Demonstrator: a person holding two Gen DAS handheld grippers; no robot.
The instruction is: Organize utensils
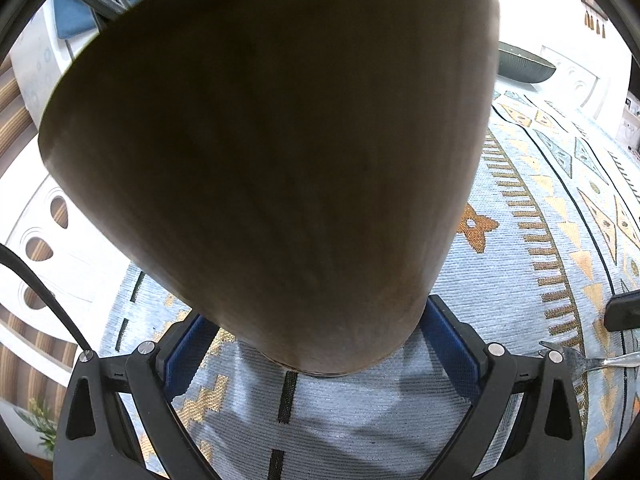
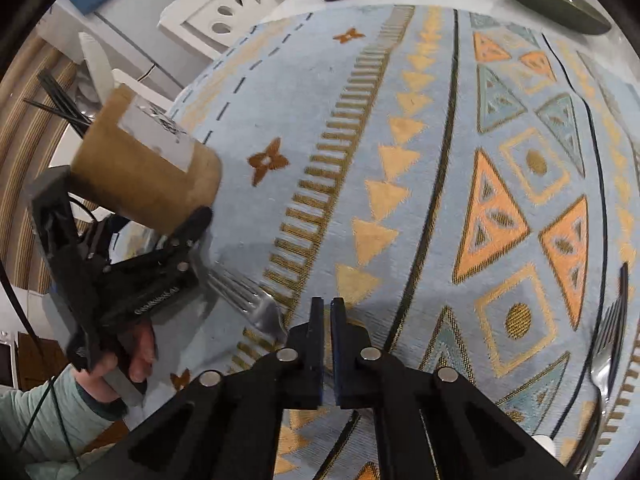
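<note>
In the left wrist view we see our left gripper point(image 1: 320, 344) clamped around the base of a brown wooden cup point(image 1: 272, 152), whose side fills most of the frame from the upper left down to the bottom center; the blue finger pads point(image 1: 444, 332) press against its lower end on both sides. Below the cup lies a light blue patterned tablecloth point(image 1: 520, 240). At the right edge of that view the tines of a metal fork point(image 1: 576, 360) rest on the cloth, just beside the gripper's right arm. In the right wrist view, the same cup point(image 2: 148, 168) appears at the left of the frame, tilted, lifted off the cloth point(image 2: 360, 140), with a pale label on its side and dark chopsticks point(image 2: 60, 100) and a white utensil point(image 2: 96, 68) sticking out of its mouth toward the upper left. The left gripper point(image 2: 192, 232) holds it, and a hand point(image 2: 128, 360) grips that tool at the lower left. The fork point(image 2: 248, 296) lies on the cloth at the lower center, its handle end running under our right gripper point(image 2: 327, 312), whose fingers stand narrow, almost together; we cannot tell whether they pinch the fork. A second fork point(image 2: 608, 340) lies at the right edge.
</note>
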